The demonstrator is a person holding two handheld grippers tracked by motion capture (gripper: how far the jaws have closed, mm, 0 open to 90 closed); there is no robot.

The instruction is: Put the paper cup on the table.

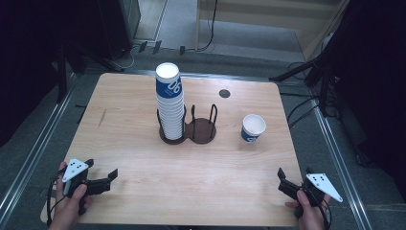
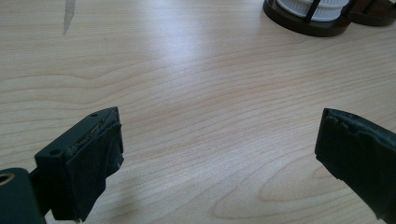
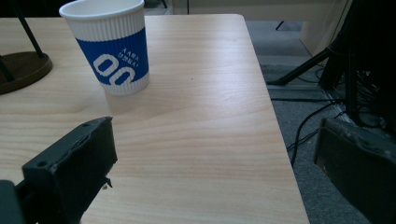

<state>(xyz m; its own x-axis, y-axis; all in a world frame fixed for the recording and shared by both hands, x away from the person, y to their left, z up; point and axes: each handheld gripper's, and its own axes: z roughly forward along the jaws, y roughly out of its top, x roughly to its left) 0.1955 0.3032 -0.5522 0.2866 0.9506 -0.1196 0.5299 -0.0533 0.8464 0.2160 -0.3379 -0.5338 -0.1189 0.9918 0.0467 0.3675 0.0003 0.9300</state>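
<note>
A pale wooden table (image 1: 143, 158) is seen on a grey floor among dark stands and cables. A tall stack of cups (image 1: 170, 103) is seated in one ring of a dark two-ring holder (image 1: 203, 130), well ahead of both sets of jaws. A single blue-and-white cup (image 3: 109, 46) stands upright ahead of the right gripper (image 3: 215, 172), apart from its widely parted, empty jaws. The left gripper (image 2: 219, 158) is likewise held open over bare wood.
</note>
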